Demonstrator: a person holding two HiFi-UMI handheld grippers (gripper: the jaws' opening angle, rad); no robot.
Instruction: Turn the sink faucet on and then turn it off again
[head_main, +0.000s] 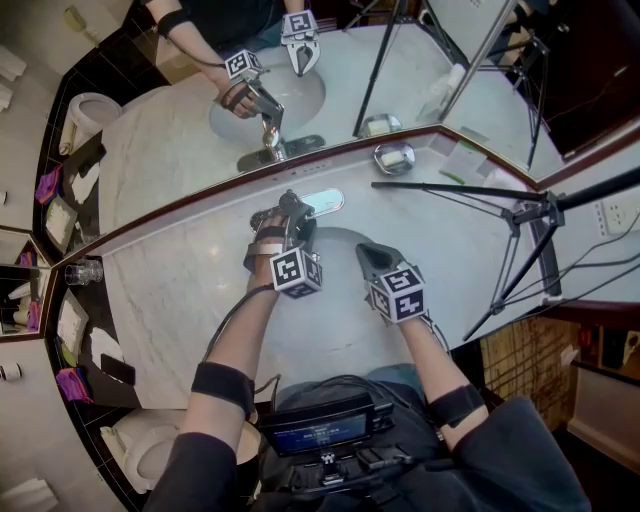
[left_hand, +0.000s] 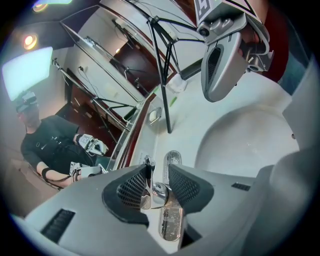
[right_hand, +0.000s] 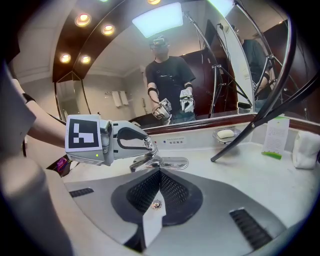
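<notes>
Holding a gripper in each hand above the pale marble desk (head_main: 170, 290), forearms stretching forward from the bottom of the head view. Hovering the right gripper (head_main: 368, 256) nearest, over the sink bowl (head_main: 335, 310), jaws pressed together with nothing between them and pointing down toward the drain (right_hand: 156, 204). Holding the left gripper (head_main: 288, 214) farther in, at the bowl's back rim. Pinching the upright chrome faucet handle (left_hand: 146, 191) between that gripper's jaws at a narrow gap, one ribbed pad against each side of it. Finding the faucet (head_main: 322, 203) itself on its oval chrome plate at the middle of the bowl's back edge, just in front of the mirror's dark frame. Passing, beyond it and to the right, a soap dish (head_main: 394, 157) carrying a pale bar, close against the mirror (head_main: 170, 130). Seeing a black tripod (head_main: 525, 213) farther right, one long leg reaching across the desk toward the soap dish. Noting a drinking glass (head_main: 85, 272) at the desk's far left end. Catching, farthest off in the mirror, the reflection of both grippers and the faucet.
</notes>
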